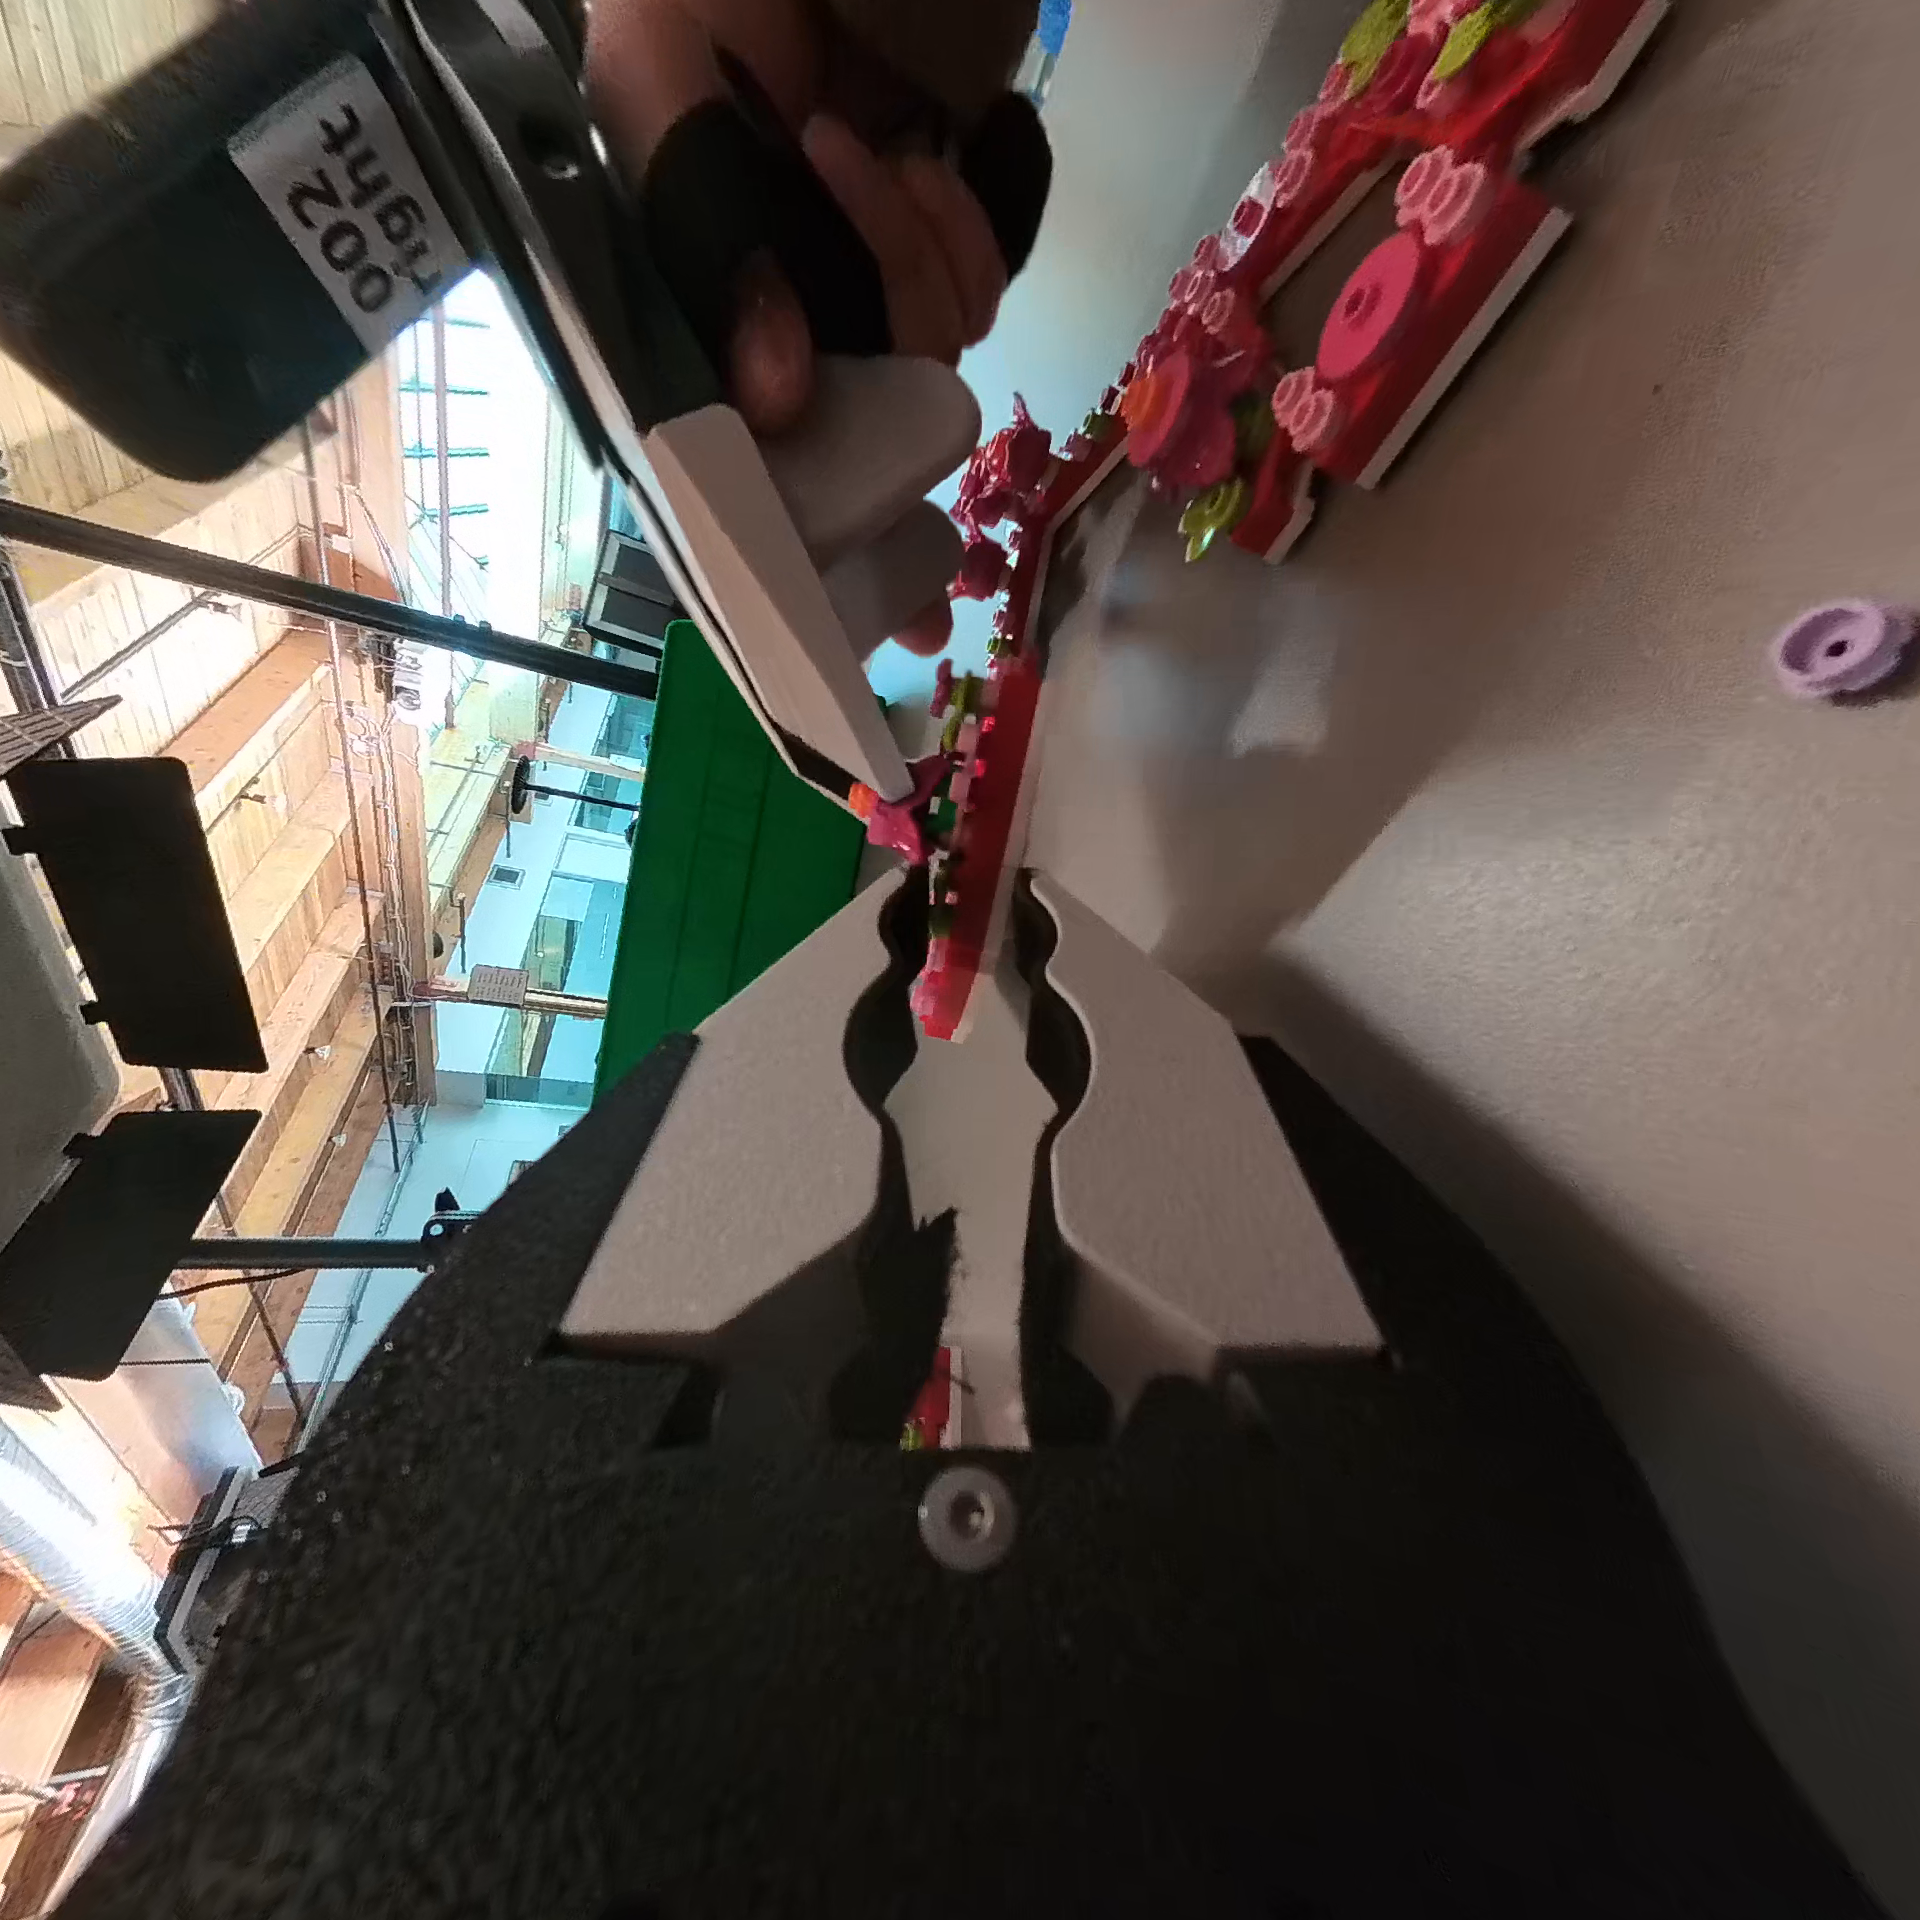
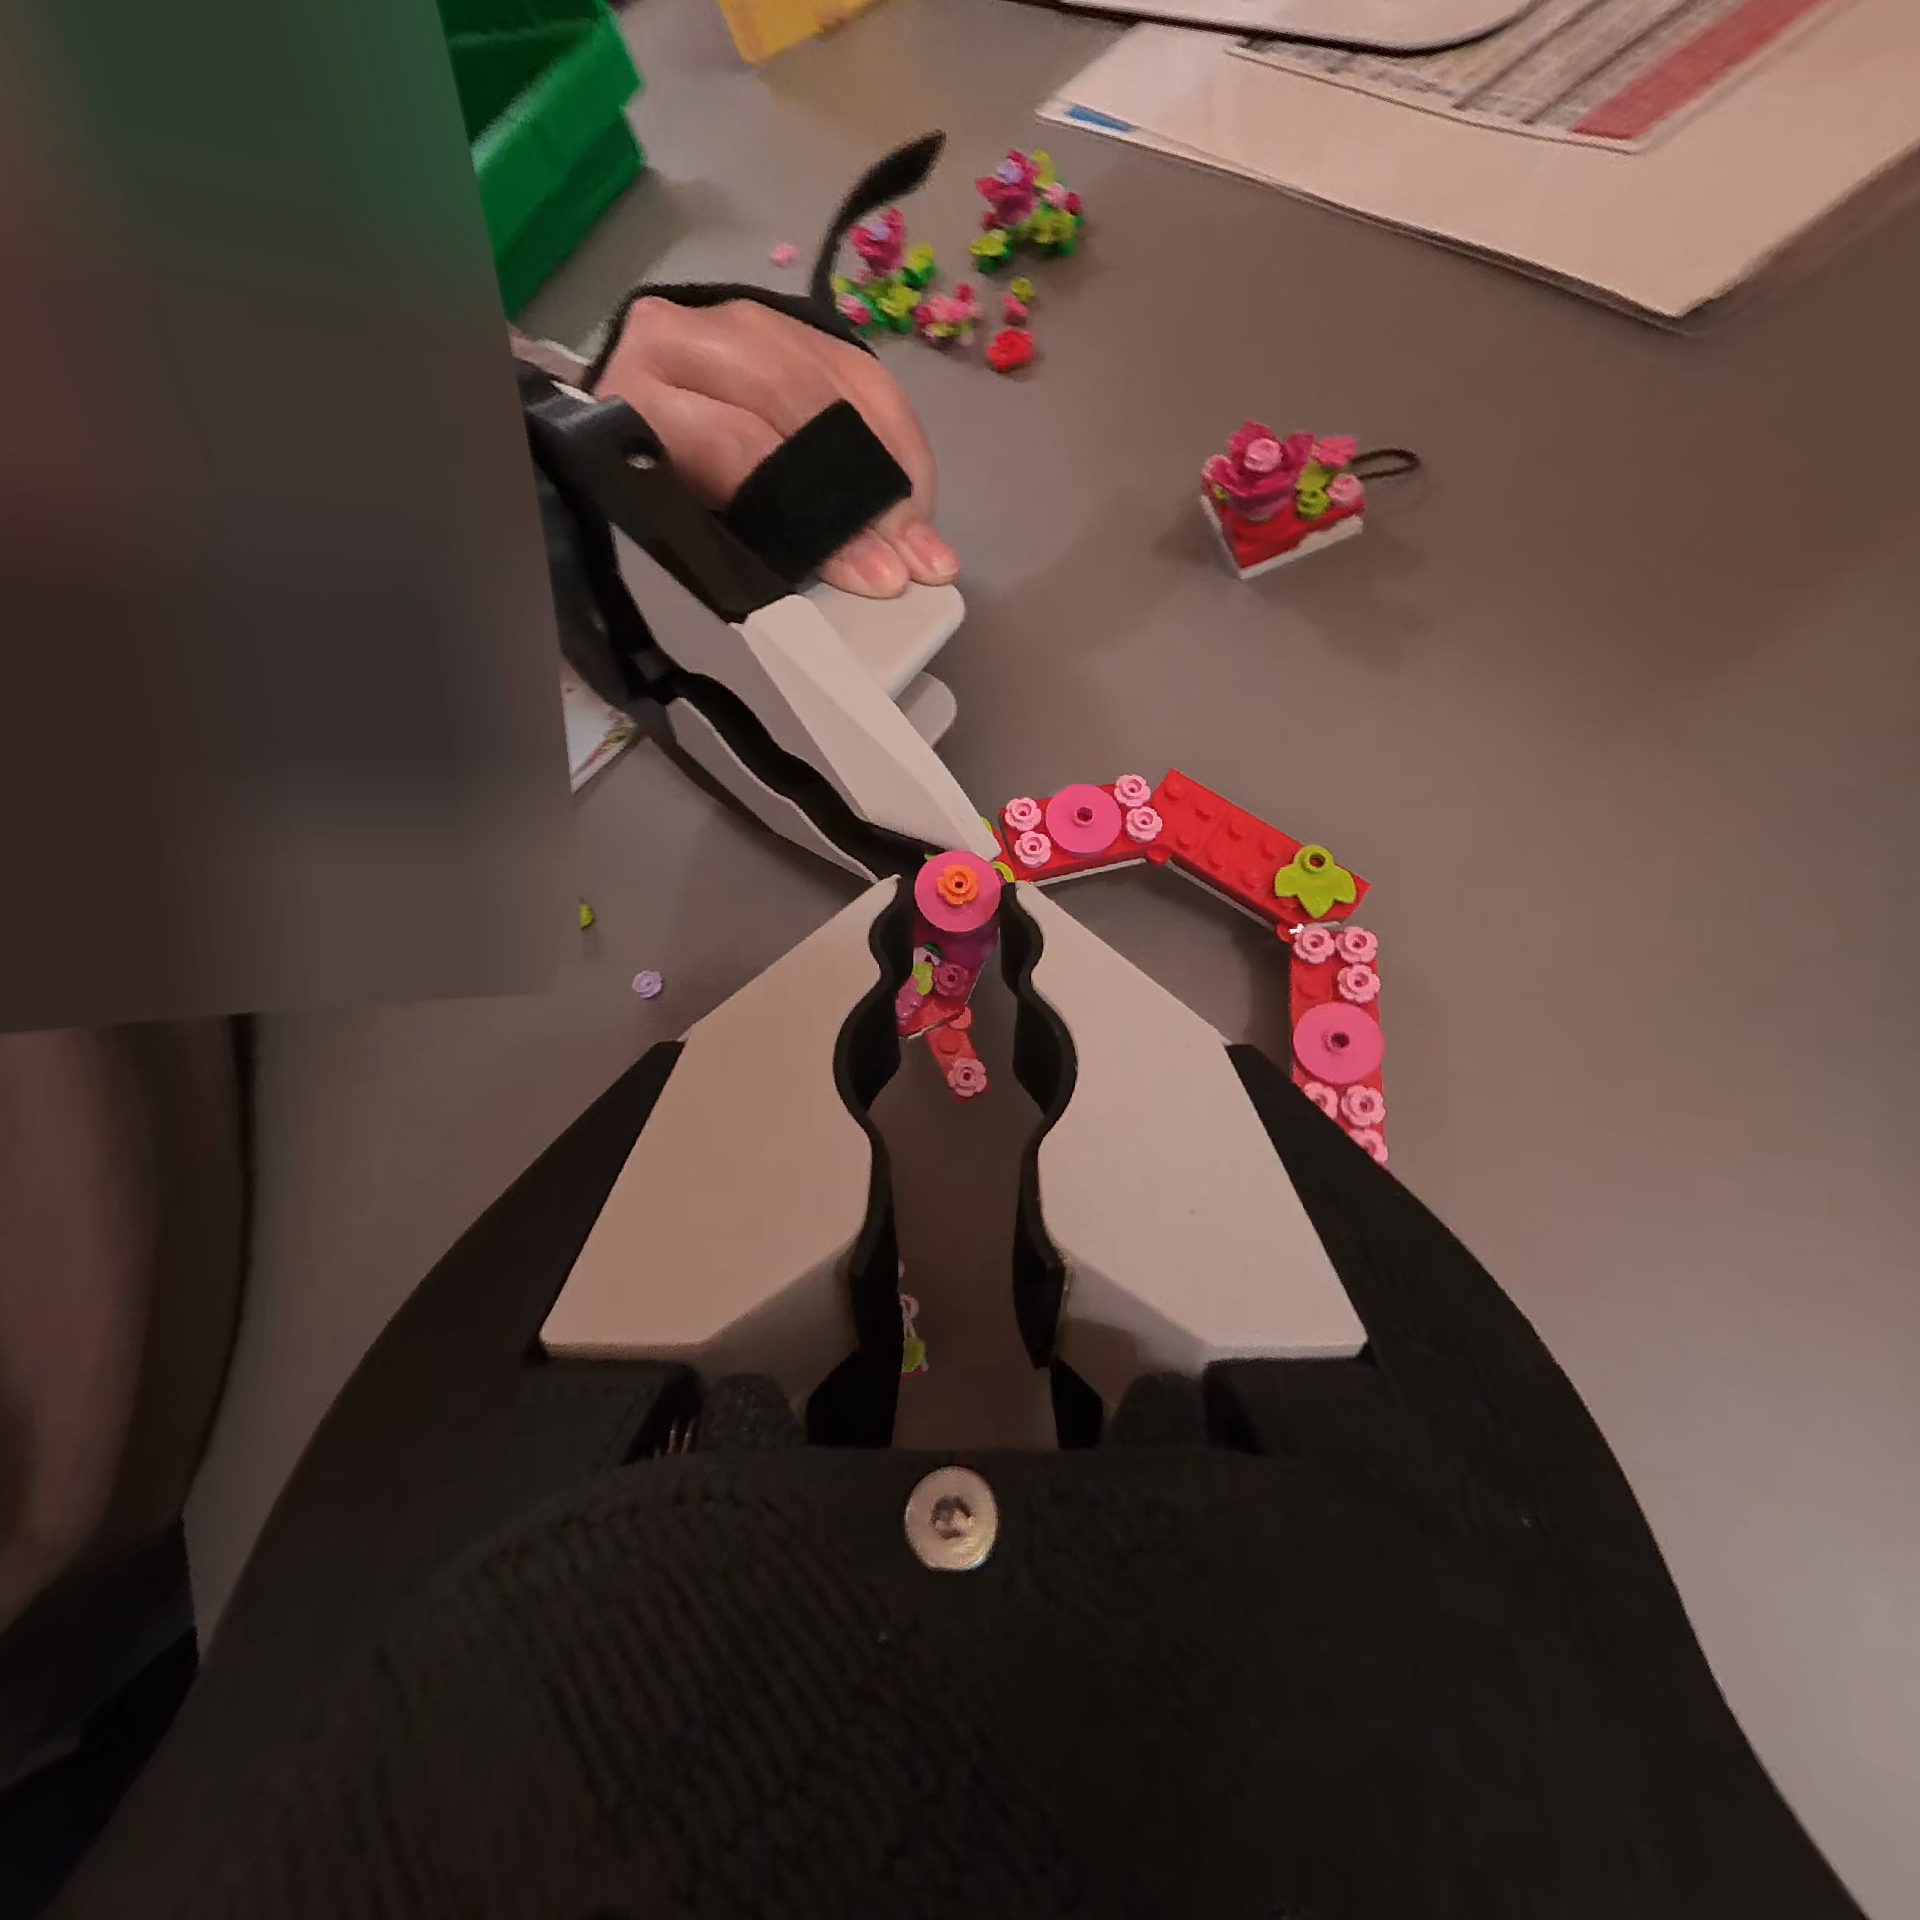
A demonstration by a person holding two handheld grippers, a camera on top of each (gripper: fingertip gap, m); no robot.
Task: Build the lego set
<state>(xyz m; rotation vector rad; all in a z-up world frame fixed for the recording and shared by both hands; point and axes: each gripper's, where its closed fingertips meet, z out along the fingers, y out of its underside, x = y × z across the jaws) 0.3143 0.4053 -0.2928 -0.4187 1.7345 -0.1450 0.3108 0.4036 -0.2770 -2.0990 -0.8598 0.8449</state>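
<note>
The right gripper [image 2: 951, 904] is clenched on a pink round flower piece [image 2: 957, 896] with an orange centre, held at its tips over the near-left end of the red frame [image 2: 1226, 847]. The left gripper [image 1: 966, 883] pinches that frame's edge, its jaws closed on the red-and-white plate. The two sets of tips nearly meet, so there is little room between them. To the right of the right gripper the frame bends around bare grey table [image 2: 1558, 935]. Farther out sit a small red flower block [image 2: 1278, 504], loose flower clusters [image 2: 956, 270] and a green bin [image 2: 551, 135].
</note>
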